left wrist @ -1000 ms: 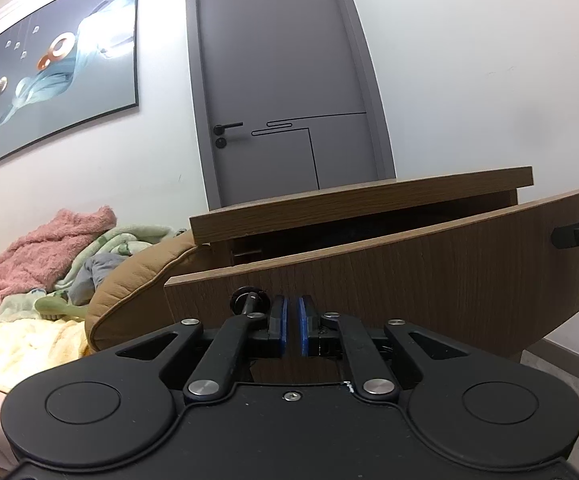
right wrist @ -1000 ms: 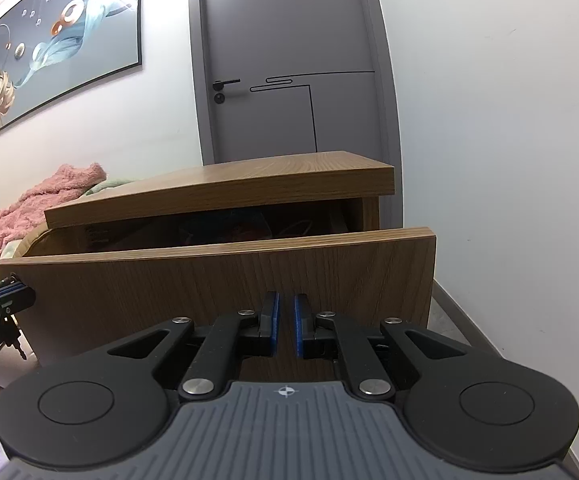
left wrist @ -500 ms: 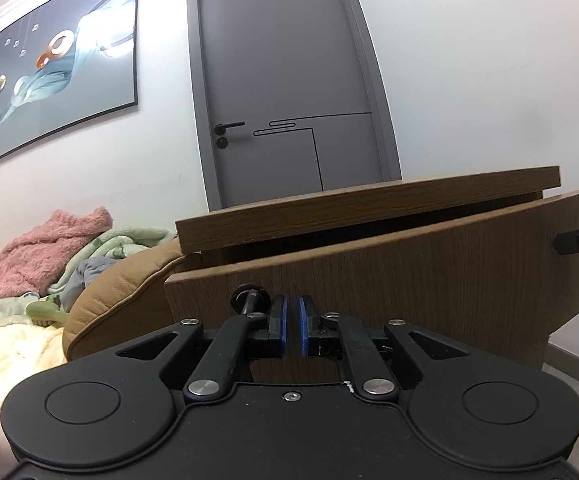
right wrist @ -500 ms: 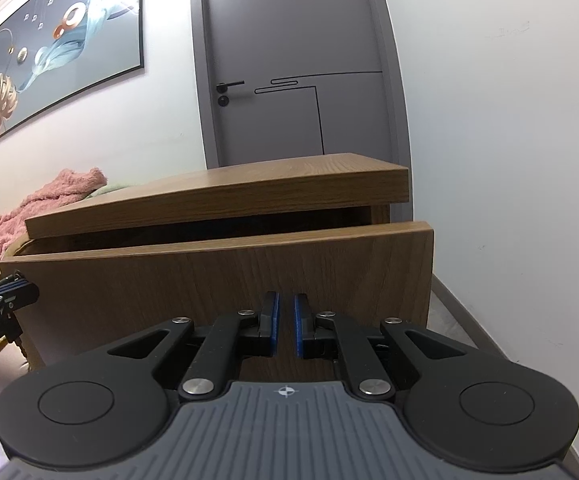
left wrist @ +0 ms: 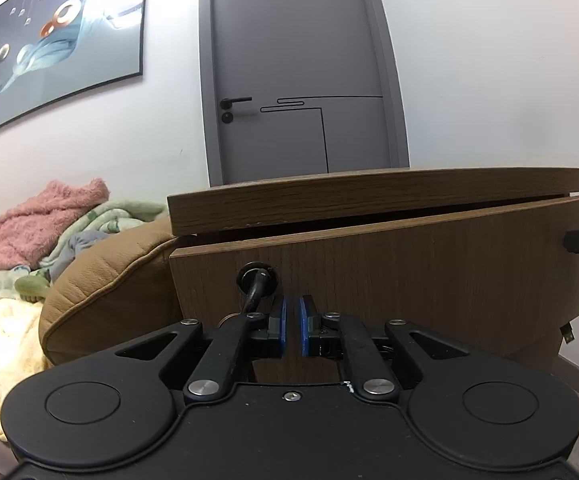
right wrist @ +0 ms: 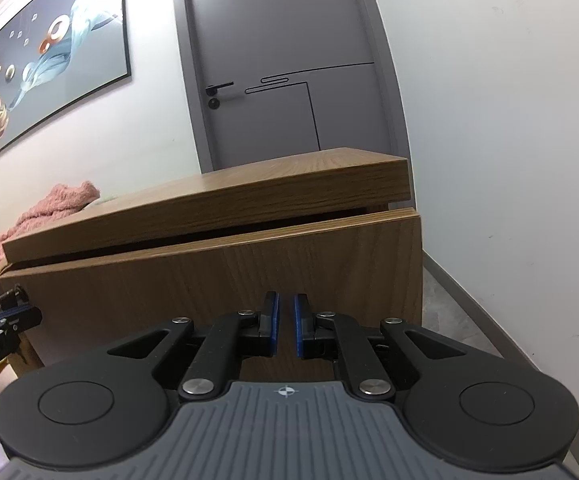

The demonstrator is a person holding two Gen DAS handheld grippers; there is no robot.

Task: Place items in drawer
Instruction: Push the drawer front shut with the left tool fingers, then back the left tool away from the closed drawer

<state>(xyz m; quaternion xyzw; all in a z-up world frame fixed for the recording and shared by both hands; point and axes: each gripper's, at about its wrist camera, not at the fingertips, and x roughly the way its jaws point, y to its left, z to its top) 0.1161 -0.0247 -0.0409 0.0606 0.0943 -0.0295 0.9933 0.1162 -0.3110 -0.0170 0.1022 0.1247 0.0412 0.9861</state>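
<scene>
The drawer front (left wrist: 389,276) of the wooden nightstand (left wrist: 377,196) stands nearly closed; only a narrow dark gap remains under the top panel, wider at the left end than at the right, so the front appears slightly skewed. Any items placed inside are hidden from both views. The left tool (left wrist: 291,326) has its blue pads together with nothing between them, and sits against the drawer front just right of the round black knob (left wrist: 258,278). The right tool (right wrist: 285,326), likewise with pads together and empty, sits against the same panel nearer its right end. The step in hand is judged to be the final closing push. To do it well, press both tools squarely and evenly, giving the left end slightly more travel until the gap is uniform. Keep the left tool off the knob, and keep the pads flat on the panel so they do not slip downward. Stop when the front seats under the top.
</scene>
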